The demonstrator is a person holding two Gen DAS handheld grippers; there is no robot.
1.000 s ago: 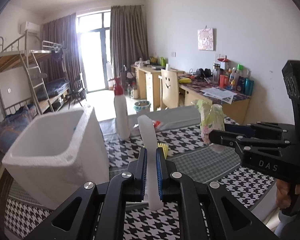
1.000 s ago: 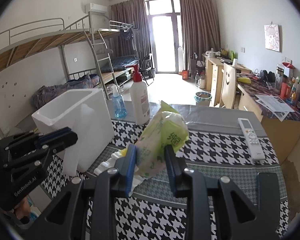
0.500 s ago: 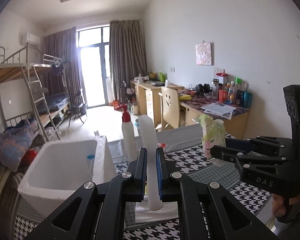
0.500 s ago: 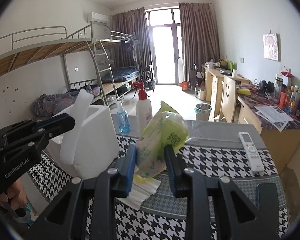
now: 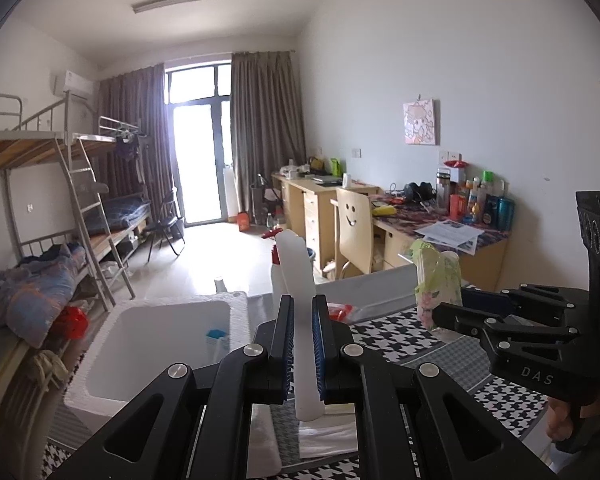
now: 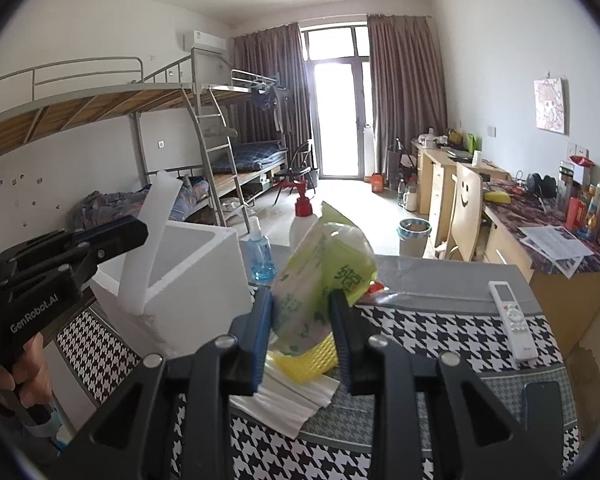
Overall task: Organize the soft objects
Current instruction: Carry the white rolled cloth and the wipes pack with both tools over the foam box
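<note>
The left gripper [image 5: 300, 344] is black plastic with two long fingers. Blue ribbed pads [image 5: 318, 350] line the insides. Round silver screws [image 5: 253, 348] sit on its arms. From the right wrist view, white letters on its side read "GenRobot.AI".

The right gripper [image 6: 302, 338] looks the same. At 3 o'clock in the left wrist view, its side reads "DAS".

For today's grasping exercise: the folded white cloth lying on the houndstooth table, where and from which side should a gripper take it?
Take the folded white cloth by its near loose edge, coming low from the camera side. It lies flat, the yellow mesh item rests on its far part, and only that near edge looks free.
</note>
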